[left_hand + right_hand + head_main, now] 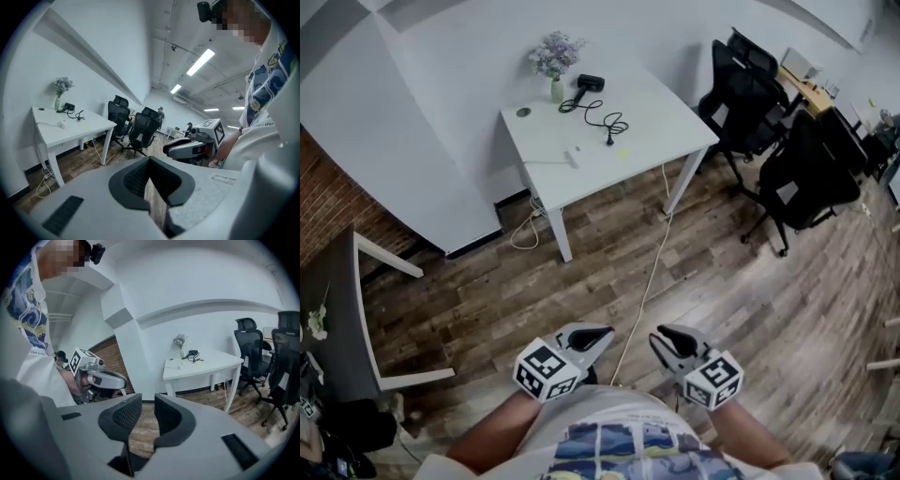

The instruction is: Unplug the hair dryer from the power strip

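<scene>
White surface [675,127] stands by the wall, well apart from you.
On it the hair dryer [590,82] lies beside a flower vase [557,90], its black cable curling near the white power strip [575,157]. You hold both tools close to your body: left tool [602,336] has jaws together, right tool [664,336] has jaws narrowly apart, both empty.

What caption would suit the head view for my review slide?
Left gripper and right gripper held empty near the person's body, far from the white table with hair dryer and power strip.
</scene>
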`<action>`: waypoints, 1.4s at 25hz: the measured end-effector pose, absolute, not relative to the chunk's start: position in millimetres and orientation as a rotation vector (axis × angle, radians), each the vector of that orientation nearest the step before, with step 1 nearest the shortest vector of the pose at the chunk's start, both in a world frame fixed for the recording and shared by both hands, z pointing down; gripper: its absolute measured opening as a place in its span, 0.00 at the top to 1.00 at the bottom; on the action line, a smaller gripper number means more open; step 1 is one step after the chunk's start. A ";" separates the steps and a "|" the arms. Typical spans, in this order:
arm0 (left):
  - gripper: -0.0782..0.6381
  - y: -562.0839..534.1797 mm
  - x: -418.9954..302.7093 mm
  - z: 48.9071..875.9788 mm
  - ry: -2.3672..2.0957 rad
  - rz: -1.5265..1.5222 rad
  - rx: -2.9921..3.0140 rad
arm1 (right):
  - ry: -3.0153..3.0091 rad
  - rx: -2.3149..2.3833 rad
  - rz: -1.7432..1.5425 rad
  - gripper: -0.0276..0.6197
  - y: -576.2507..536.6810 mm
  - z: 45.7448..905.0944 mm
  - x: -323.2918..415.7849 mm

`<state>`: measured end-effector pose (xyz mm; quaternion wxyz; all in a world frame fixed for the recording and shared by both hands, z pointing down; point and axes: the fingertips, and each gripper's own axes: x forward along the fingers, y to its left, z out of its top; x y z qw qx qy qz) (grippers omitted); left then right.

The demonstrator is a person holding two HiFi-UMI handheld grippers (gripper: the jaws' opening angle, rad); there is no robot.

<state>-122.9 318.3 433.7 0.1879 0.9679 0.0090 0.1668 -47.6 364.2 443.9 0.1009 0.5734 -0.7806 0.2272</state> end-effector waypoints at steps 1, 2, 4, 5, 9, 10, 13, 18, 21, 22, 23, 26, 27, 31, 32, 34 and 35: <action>0.89 302.2 -121.5 431.0 0.034 0.460 2.726 | -2.293 1.703 0.673 0.83 346.6 439.3 -43.5; 0.89 285.9 -120.9 429.1 0.041 0.452 2.728 | -2.282 1.713 0.676 0.83 329.0 435.9 -40.1; 0.89 254.3 -122.7 428.2 0.050 0.445 2.736 | -2.268 1.728 0.677 0.83 295.0 431.0 -36.9; 0.89 239.6 -124.8 428.9 0.054 0.446 2.741 | -2.266 1.730 0.673 0.83 279.3 429.2 -37.6; 0.89 193.4 -131.9 432.6 0.038 0.448 2.750 | -2.265 1.690 0.644 0.83 230.3 427.7 -43.9; 0.89 185.3 -132.6 433.3 0.026 0.446 2.750 | -2.264 1.676 0.638 0.83 221.4 428.1 -44.4; 0.89 163.1 -134.4 435.1 -0.013 0.429 2.749 | -2.260 1.649 0.629 0.82 196.4 429.6 -43.5; 0.89 129.6 -131.9 443.4 -0.055 0.432 2.734 | -2.271 1.635 0.614 0.81 152.7 431.1 -35.4; 0.89 107.5 -121.2 446.9 -0.080 0.446 2.739 | -2.283 1.622 0.610 0.80 126.3 432.7 -23.4; 0.89 98.9 -116.3 448.1 -0.093 0.449 2.740 | -2.287 1.619 0.609 0.80 117.4 433.9 -18.0; 0.89 89.8 -111.0 450.0 -0.109 0.453 2.740 | -2.291 1.616 0.609 0.80 108.2 435.8 -11.9; 0.89 59.5 -93.8 457.1 -0.163 0.471 2.736 | -2.300 1.604 0.616 0.80 77.3 444.4 9.0; 0.89 48.7 -87.7 459.7 -0.181 0.479 2.734 | -2.304 1.597 0.617 0.80 65.7 447.5 16.5; 0.89 4.4 -56.7 469.1 -0.256 0.507 2.723 | -2.330 1.559 0.607 0.80 15.1 455.3 53.1; 0.89 -6.8 -48.3 472.0 -0.275 0.520 2.716 | -2.338 1.545 0.607 0.80 2.2 456.8 62.7; 0.89 -28.2 -31.6 478.5 -0.310 0.554 2.701 | -2.351 1.504 0.605 0.79 -22.1 460.6 79.8; 0.89 -38.2 -23.1 481.7 -0.326 0.568 2.694 | -2.356 1.478 0.602 0.79 -33.2 463.0 87.5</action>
